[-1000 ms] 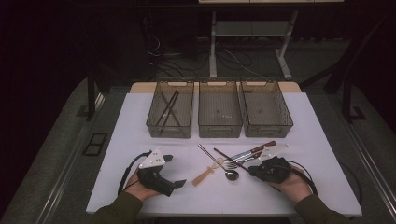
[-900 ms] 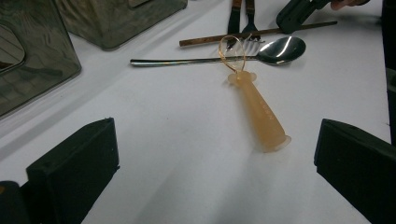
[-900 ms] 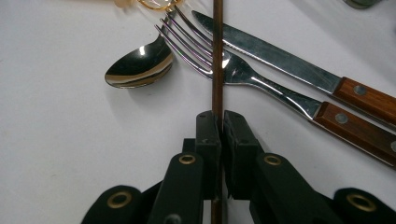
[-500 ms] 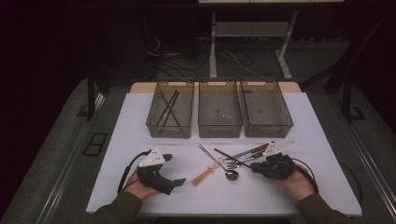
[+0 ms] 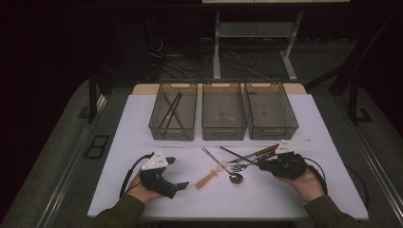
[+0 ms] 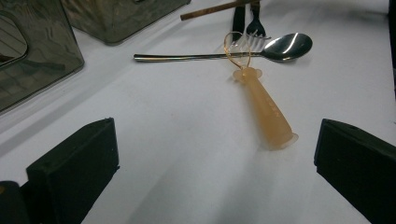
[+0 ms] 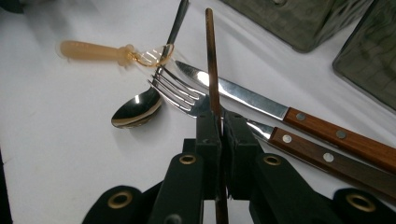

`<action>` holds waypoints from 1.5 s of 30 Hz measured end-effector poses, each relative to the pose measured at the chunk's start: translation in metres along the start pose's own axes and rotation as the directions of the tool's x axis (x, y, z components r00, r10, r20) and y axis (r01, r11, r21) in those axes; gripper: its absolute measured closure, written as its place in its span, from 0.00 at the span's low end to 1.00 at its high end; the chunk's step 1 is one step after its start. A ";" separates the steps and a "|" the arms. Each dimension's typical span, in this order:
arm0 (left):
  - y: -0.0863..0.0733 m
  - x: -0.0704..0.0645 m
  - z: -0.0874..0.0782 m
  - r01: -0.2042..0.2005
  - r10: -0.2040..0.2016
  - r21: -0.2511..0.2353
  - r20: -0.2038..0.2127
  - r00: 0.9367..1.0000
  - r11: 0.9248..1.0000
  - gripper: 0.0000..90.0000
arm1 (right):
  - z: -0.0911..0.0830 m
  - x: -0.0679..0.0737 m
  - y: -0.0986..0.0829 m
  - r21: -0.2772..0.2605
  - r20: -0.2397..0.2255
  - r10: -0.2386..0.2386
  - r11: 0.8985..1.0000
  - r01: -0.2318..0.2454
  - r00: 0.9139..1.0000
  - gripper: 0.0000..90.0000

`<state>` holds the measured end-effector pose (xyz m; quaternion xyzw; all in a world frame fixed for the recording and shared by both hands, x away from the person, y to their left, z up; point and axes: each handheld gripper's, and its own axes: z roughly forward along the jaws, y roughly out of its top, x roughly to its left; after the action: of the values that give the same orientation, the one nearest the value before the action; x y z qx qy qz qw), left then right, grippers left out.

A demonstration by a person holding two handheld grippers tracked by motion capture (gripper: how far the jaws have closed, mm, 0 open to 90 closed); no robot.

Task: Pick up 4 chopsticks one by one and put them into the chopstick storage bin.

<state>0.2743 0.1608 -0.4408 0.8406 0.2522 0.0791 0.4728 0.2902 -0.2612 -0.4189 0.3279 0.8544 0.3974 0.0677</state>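
Observation:
A loose heap of cutlery lies at the front middle of the white table (image 5: 142, 123). My right gripper (image 5: 261, 164) is shut on a thin brown chopstick (image 5: 235, 154), and in the right gripper view the jaws (image 7: 220, 122) pinch the chopstick (image 7: 211, 60) near one end. Under it lie a fork (image 7: 180, 95), a knife (image 7: 243, 95) with a wooden handle and a spoon (image 7: 137, 109). A small utensil with an orange handle (image 6: 266, 112) lies ahead of my open left gripper (image 6: 215, 154), untouched. In the high view the left gripper (image 5: 178, 172) rests to the heap's left.
Three mesh bins stand in a row behind the heap. The left bin (image 5: 171, 135) holds a few dark chopsticks (image 5: 171, 110). I see nothing inside the middle bin (image 5: 223, 135) or the right bin (image 5: 273, 134). Table edges run close to both hands.
The right hand has turned its gripper so the grey plate shows and has edged slightly away from the front edge. The left gripper has stayed put.

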 end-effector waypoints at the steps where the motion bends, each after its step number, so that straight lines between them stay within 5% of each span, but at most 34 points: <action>1: 0.000 0.000 0.000 0.000 0.000 0.000 0.000 1.000 1.000 0.00 | -0.001 0.000 0.000 -0.010 -0.003 0.005 1.000 -0.005 1.000 0.95; 23: 0.000 -0.001 0.001 -0.006 0.006 0.004 0.002 1.000 1.000 0.00 | -0.010 0.002 0.023 -0.090 -0.025 0.000 0.996 -0.002 1.000 0.95; 45: 0.000 -0.001 0.002 -0.006 0.006 0.007 0.006 1.000 1.000 0.00 | 0.004 0.005 0.061 -0.142 -0.033 -0.011 0.990 0.006 0.999 0.95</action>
<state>0.2742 0.1587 -0.4418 0.8433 0.2487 0.0771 0.4702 0.3186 -0.2271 -0.3765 0.3119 0.8265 0.4621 0.0780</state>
